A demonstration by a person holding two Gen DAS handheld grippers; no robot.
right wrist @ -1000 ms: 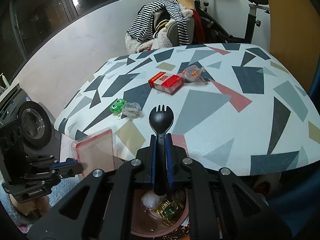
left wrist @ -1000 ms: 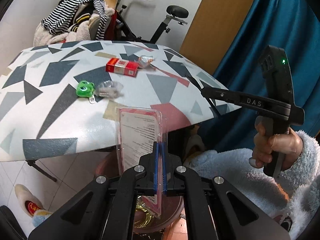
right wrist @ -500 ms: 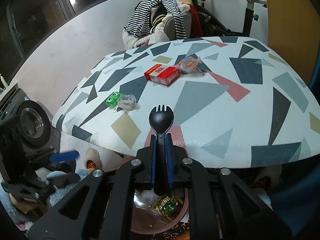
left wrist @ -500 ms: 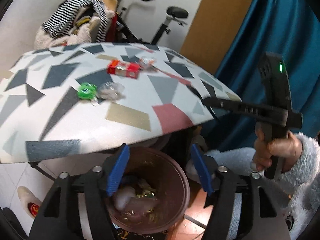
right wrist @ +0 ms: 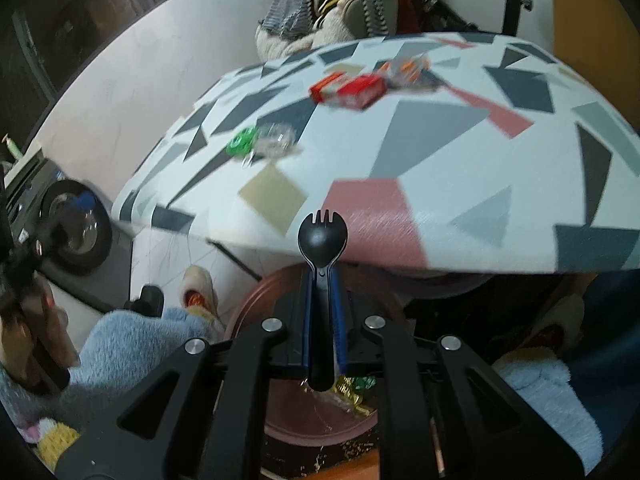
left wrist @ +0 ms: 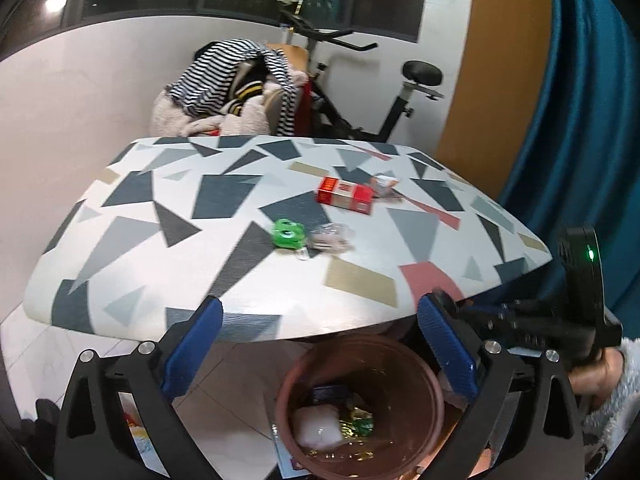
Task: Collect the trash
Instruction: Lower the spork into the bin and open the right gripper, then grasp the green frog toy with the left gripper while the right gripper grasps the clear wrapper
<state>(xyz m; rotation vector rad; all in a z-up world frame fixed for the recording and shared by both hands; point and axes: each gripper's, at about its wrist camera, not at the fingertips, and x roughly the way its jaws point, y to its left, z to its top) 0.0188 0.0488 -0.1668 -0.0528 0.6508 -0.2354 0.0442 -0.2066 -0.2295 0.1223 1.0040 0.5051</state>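
The left gripper [left wrist: 320,344] points downward with its blue-padded fingers [left wrist: 192,346] spread wide; its jaws have just been opening and nothing sits between them. The right gripper [right wrist: 321,280] tilts steeply down, its jaws pressed tight on the handle of a black spork [right wrist: 322,240] that stands straight up between the pads. The person's right hand [left wrist: 592,376], in a fluffy pale sleeve [left wrist: 616,420], grips that tool's handle.

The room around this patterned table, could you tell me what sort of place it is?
Most likely a lived-in home room: an exercise bike, clothes piled on a chair, and what looks like a washing machine.
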